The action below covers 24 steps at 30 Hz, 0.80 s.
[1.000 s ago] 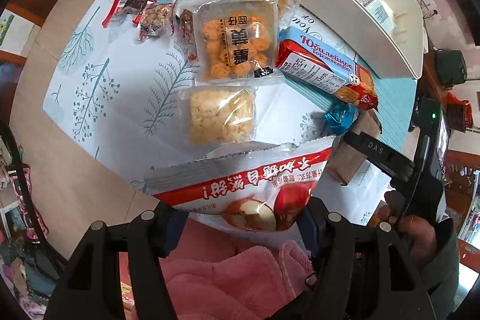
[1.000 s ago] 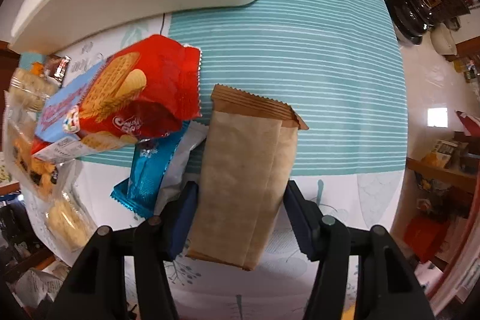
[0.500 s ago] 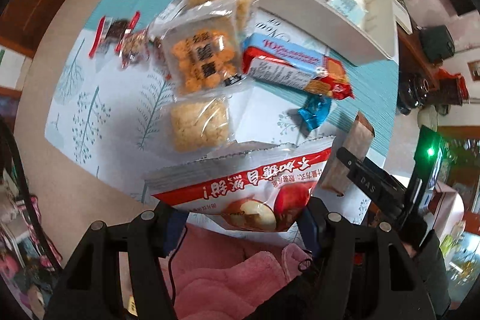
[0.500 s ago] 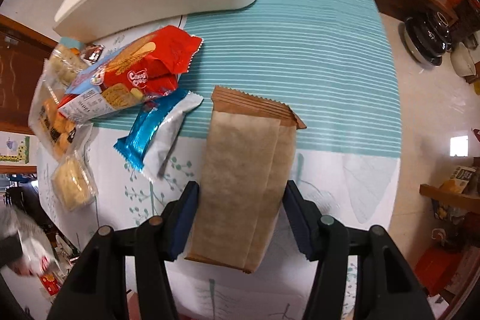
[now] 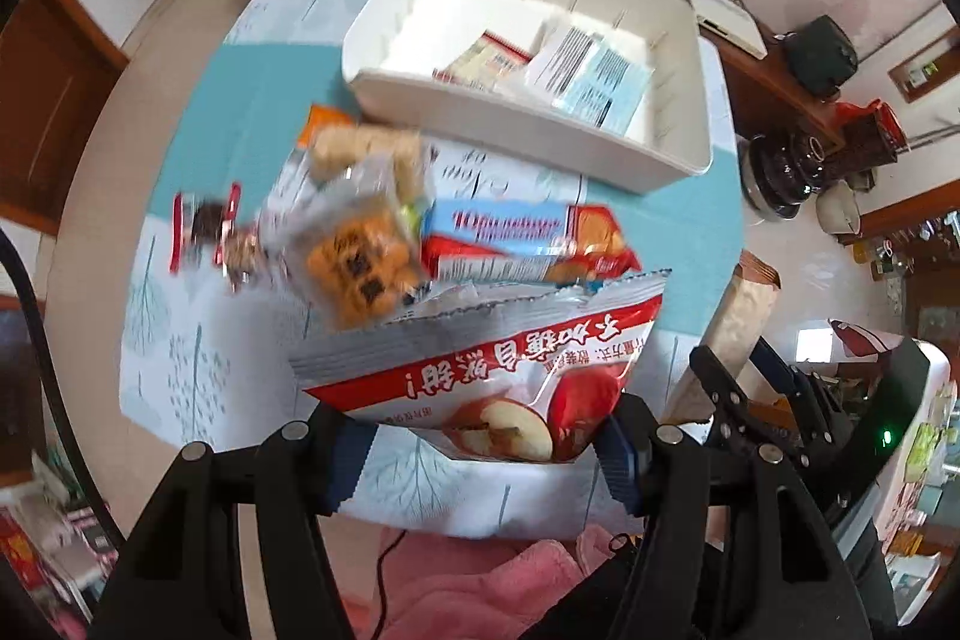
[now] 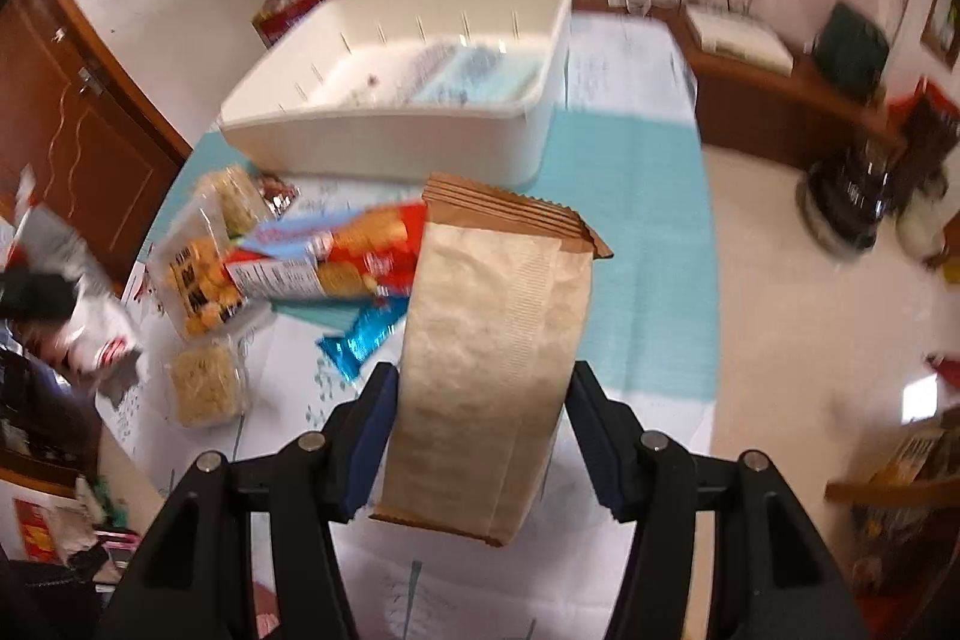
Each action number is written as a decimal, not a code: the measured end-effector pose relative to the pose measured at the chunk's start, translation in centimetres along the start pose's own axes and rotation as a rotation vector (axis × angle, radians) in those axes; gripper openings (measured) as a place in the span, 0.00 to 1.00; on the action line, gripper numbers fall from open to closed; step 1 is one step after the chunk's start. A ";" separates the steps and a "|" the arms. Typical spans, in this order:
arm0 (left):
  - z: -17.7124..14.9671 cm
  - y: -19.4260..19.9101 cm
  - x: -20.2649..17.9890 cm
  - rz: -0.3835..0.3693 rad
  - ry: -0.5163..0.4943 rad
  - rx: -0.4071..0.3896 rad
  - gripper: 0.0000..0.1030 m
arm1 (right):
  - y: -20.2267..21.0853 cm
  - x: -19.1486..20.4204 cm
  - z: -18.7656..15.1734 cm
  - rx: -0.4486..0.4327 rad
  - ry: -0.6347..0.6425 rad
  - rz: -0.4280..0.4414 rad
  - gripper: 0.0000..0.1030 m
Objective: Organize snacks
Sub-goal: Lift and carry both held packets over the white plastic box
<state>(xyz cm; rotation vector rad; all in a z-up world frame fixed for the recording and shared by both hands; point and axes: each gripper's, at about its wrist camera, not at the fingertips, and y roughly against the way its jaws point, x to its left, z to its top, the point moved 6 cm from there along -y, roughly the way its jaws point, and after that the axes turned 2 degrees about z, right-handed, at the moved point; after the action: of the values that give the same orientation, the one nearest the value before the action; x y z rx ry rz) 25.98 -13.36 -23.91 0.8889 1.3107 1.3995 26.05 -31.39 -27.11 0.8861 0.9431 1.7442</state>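
My left gripper (image 5: 480, 445) is shut on a red-and-white snack bag with apple slices printed on it (image 5: 498, 364), held above the table. My right gripper (image 6: 480, 427) is shut on a brown paper packet (image 6: 492, 340), which also shows in the left wrist view as the brown paper packet (image 5: 735, 325) at the right. A white divided bin (image 5: 516, 112) stands at the far side of the table with a few packets inside; the same white bin (image 6: 396, 130) lies ahead in the right wrist view. Loose snacks lie between: a red-and-blue biscuit pack (image 5: 522, 244), a clear bag of orange puffs (image 5: 354, 274), a blue wrapper (image 6: 360, 334).
The table wears a cloth with teal stripes and a tree print (image 5: 180, 340). Small red-wrapped sweets (image 5: 204, 226) lie at the left. A clear pack of pale cakes (image 6: 204, 388) sits near the cloth's edge. A wooden sideboard (image 5: 774, 70) and a dark appliance (image 5: 786, 172) stand beyond the table.
Both grippers have risen with their packets and tilted toward the bin, whose inside now shows in both views. The snacks on the table look smaller and farther below.
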 end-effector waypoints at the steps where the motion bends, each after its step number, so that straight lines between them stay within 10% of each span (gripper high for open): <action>1: 0.4 0.1 0.0 -0.006 -0.007 -0.004 0.61 | 0.1 0.0 0.5 -0.018 0.009 -0.004 0.55; 24: 13.0 2.1 0.0 -0.051 -0.172 -0.114 0.61 | 0.7 2.5 11.6 -0.344 0.119 -0.235 0.56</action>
<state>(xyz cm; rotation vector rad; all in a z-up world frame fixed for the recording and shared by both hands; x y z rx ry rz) 38.03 -9.80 -19.94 0.8728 1.1063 1.3143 35.09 -26.83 -20.97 0.4356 0.7569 1.7003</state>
